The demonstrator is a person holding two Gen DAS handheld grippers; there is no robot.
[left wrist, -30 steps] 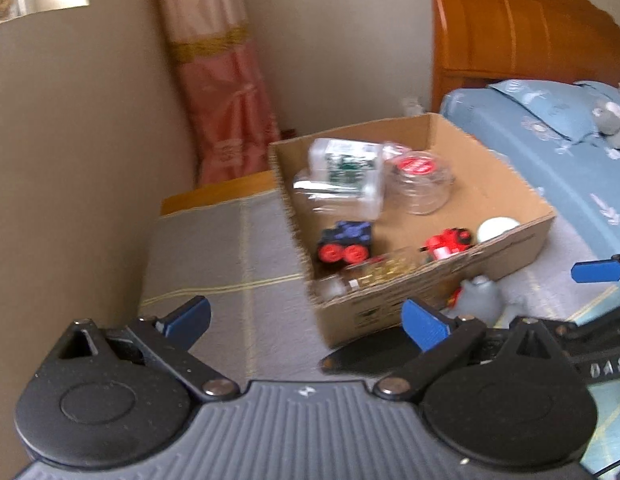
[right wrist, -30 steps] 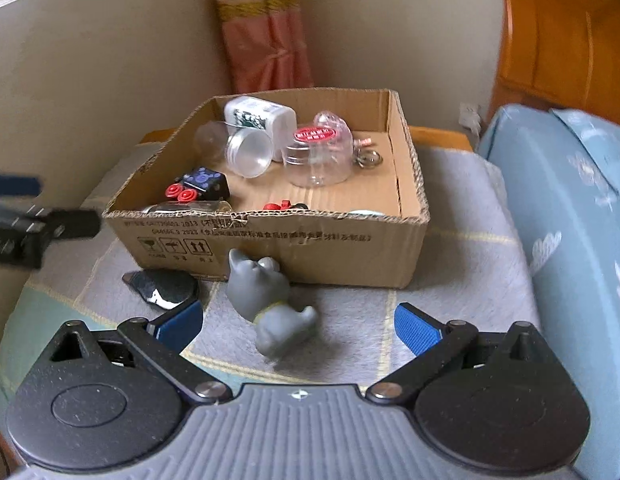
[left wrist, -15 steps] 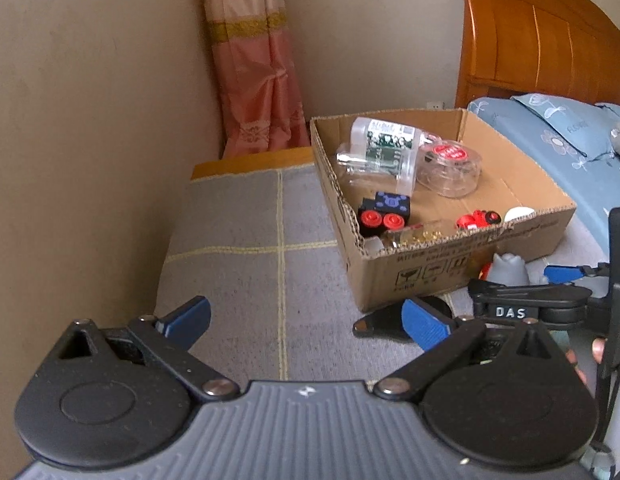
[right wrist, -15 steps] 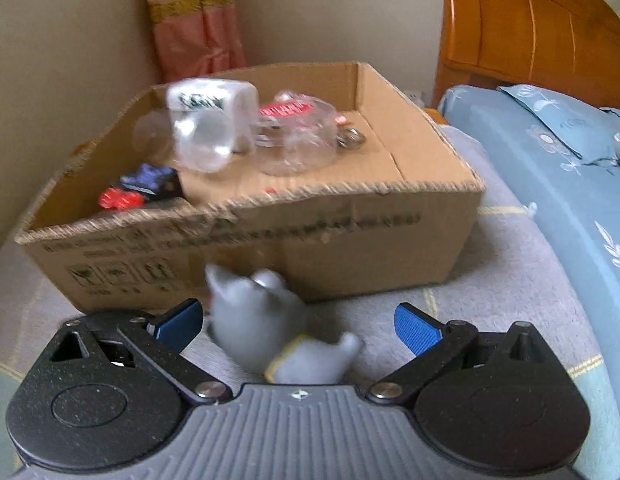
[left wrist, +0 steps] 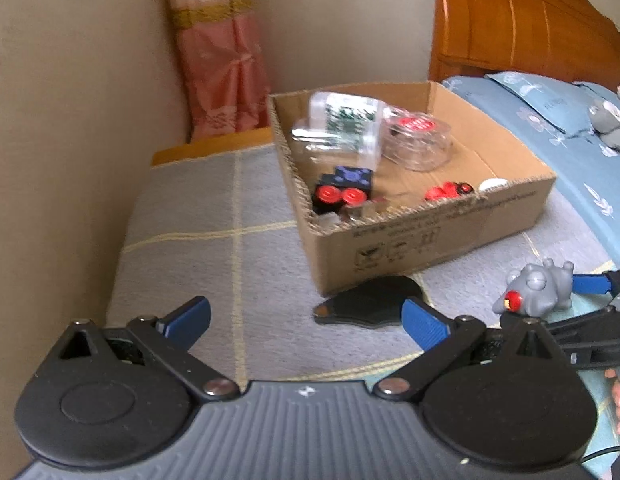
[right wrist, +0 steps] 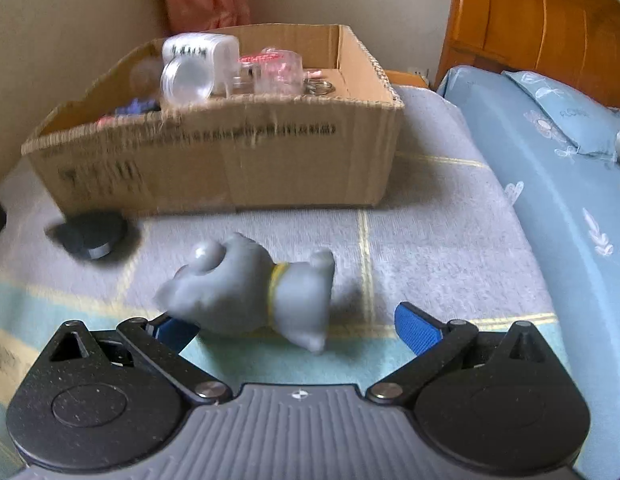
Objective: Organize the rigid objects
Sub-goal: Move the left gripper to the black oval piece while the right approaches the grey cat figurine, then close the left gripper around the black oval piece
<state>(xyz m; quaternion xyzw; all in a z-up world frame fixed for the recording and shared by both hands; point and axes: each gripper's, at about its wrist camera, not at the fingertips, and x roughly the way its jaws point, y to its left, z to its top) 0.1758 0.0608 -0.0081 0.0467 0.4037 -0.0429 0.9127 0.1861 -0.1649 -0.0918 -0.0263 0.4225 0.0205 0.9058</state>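
Your right gripper (right wrist: pixel 297 326): jaws spread wide, nothing clamped. Grey toy dog (right wrist: pixel 253 292) lies on its side at frame centre on grey blanket (right wrist: pixel 442 248), between blue fingertips (right wrist: pixel 416 326); contact with left pad cannot be judged.

Your left gripper (left wrist: pixel 305 318): released, empty, hovering over blanket at lower frame.

Cardboard box (right wrist: pixel 269 160) in upper centre holds clear jars, red and blue toys. Black disc (right wrist: pixel 91 234) lies just beside box front, at left.

Matt corrugated cardboard box (right wrist: pixel 269 160), smooth rubbery grey toy (right wrist: pixel 253 296), woven cloth cover (left wrist: pixel 213 248).
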